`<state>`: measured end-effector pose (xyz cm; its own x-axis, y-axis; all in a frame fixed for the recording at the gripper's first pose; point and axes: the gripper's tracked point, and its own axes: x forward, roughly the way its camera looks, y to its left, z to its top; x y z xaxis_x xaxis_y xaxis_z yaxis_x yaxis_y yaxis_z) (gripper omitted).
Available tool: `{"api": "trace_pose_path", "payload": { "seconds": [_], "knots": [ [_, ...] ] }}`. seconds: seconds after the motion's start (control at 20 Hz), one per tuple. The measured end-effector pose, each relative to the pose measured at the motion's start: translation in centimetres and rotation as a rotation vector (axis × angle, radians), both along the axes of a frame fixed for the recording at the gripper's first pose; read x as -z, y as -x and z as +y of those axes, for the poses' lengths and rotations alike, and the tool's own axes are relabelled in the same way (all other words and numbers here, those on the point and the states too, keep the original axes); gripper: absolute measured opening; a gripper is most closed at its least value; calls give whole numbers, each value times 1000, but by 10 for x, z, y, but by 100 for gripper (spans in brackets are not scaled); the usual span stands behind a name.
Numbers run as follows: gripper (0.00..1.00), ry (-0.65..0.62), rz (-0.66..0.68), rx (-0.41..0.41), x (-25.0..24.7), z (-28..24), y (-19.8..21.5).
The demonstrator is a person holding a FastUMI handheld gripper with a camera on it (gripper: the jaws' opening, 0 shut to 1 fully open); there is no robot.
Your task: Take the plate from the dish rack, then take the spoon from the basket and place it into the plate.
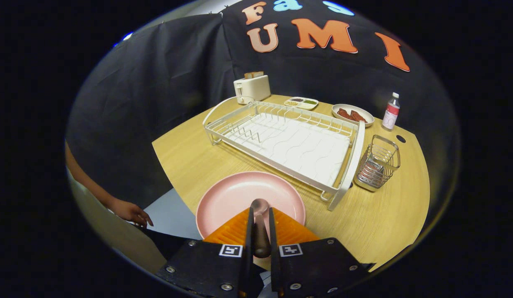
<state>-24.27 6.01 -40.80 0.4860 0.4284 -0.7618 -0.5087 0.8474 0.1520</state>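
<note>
Gripper view: looks forward along the two fingers, over the counter toward the booth wall.
Spoon: the spoon (259, 225) lies lengthwise between the fingers, dark handle pinched, bowl sticking out ahead over the near part of the plate.
Hand-held gripper: the hand-held gripper (260, 219) is clenched on the spoon handle, both fingers pressing its sides.
Plate: the pink plate (239, 194) sits flat on the counter (190, 161), just ahead of and below the fingers, out of the rack.
Dish rack: the white dish rack (281, 140) stands beyond the plate, its slots bare.
Basket: the wire basket (378, 163) stands at the rack's right end, well apart from the spoon.
Beyond: a toaster (252, 88), a divided dish (301, 102), a dish of food (352, 114) and a bottle (391, 111) sit along the far side.
Person: a hand (130, 212) rests off the counter's left edge.
Step in hand: judged to be the last one, placing the spoon into the plate.
Next move: likely lower the spoon until it rests inside the rim, then part the fingers; letting go too high risks it bouncing out.
</note>
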Motion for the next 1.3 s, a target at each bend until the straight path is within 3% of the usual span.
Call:
{"api": "trace_pose_path", "payload": {
  "seconds": [0.15,0.35,0.5,0.75,0.95,1.1,1.3],
  "knots": [
    [18,42,5,-10,11,-7,1],
    [20,84,31,41,41,-17,-7],
    [20,91,10,67,37,-23,-20],
    [26,38,-87,154,-19,-32,-54],
    [38,-16,-214,250,-83,-42,-91],
    [54,-42,-313,303,-134,-53,-116],
    [62,-62,-441,359,-194,-67,-143]
  ]
}}
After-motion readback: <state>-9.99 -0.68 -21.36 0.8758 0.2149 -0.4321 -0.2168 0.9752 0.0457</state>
